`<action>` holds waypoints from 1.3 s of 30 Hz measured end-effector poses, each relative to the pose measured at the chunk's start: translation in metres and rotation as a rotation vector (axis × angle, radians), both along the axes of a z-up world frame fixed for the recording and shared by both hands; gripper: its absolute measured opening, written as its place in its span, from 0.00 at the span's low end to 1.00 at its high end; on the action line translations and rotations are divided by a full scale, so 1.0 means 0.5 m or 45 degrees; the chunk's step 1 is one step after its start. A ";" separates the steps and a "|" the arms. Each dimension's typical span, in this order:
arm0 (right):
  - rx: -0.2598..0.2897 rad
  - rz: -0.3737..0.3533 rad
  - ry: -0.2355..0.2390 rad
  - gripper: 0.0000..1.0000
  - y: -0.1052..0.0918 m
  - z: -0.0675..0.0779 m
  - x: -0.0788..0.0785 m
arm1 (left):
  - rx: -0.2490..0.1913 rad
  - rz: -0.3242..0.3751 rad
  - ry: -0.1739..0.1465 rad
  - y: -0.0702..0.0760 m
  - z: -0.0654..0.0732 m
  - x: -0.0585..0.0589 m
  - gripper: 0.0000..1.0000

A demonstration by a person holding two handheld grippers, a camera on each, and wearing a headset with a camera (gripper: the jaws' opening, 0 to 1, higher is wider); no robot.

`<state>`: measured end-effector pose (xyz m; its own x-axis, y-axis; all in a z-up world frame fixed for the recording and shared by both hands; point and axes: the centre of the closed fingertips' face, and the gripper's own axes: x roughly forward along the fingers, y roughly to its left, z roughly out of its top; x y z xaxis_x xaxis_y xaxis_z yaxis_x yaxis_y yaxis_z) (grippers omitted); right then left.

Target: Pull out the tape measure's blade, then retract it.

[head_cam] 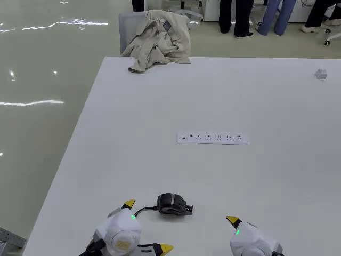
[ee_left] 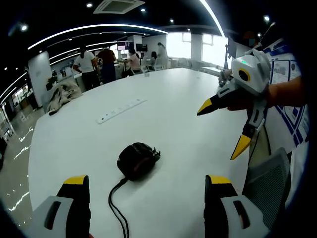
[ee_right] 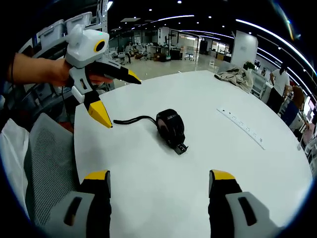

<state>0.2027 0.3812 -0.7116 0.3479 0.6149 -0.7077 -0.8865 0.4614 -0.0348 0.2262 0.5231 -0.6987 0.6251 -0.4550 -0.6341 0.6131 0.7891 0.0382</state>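
Black and round, the tape measure (head_cam: 171,204) lies on the white table (head_cam: 213,96) near the front edge, between the two claws. It lies sideways. Its strap (head_cam: 146,209) trails toward the left claw (head_cam: 147,226), which is nearer, and its blade end points toward the right claw (ee_left: 220,131). Both claws are spread wide and hold nothing. The blade looks tucked in.
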 end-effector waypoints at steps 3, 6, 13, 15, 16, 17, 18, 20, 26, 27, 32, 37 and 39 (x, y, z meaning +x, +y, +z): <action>-0.008 0.014 -0.001 0.83 0.004 -0.007 0.008 | 0.009 -0.031 -0.003 -0.002 -0.004 0.011 0.93; -0.013 0.027 0.000 0.83 0.007 -0.011 0.015 | 0.000 -0.073 -0.004 -0.010 -0.004 0.018 0.91; -0.034 0.056 0.006 0.81 0.010 -0.029 0.027 | 0.019 -0.141 0.000 -0.019 -0.015 0.034 0.91; -0.039 0.064 0.009 0.81 0.013 -0.032 0.030 | 0.015 -0.150 0.008 -0.021 -0.020 0.040 0.91; -0.042 0.073 0.009 0.80 0.015 -0.034 0.032 | 0.019 -0.160 0.012 -0.022 -0.024 0.043 0.91; -0.043 0.075 0.009 0.80 0.017 -0.034 0.034 | 0.019 -0.167 0.012 -0.024 -0.024 0.045 0.91; -0.046 0.079 0.010 0.80 0.019 -0.036 0.038 | 0.021 -0.173 0.015 -0.025 -0.027 0.049 0.90; -0.049 0.088 0.006 0.80 0.022 -0.037 0.041 | 0.026 -0.191 0.016 -0.026 -0.030 0.053 0.89; -0.066 0.137 0.000 0.77 0.035 -0.048 0.051 | 0.036 -0.236 0.019 -0.028 -0.037 0.068 0.88; -0.063 0.141 -0.002 0.76 0.037 -0.049 0.053 | 0.042 -0.243 0.020 -0.028 -0.039 0.071 0.88; -0.064 0.162 -0.006 0.77 0.045 -0.056 0.067 | 0.058 -0.290 0.021 -0.033 -0.046 0.086 0.86; -0.070 0.173 -0.011 0.76 0.049 -0.064 0.082 | 0.092 -0.352 0.032 -0.041 -0.060 0.096 0.85; -0.062 0.175 -0.011 0.75 0.054 -0.066 0.085 | 0.118 -0.378 0.037 -0.043 -0.071 0.097 0.84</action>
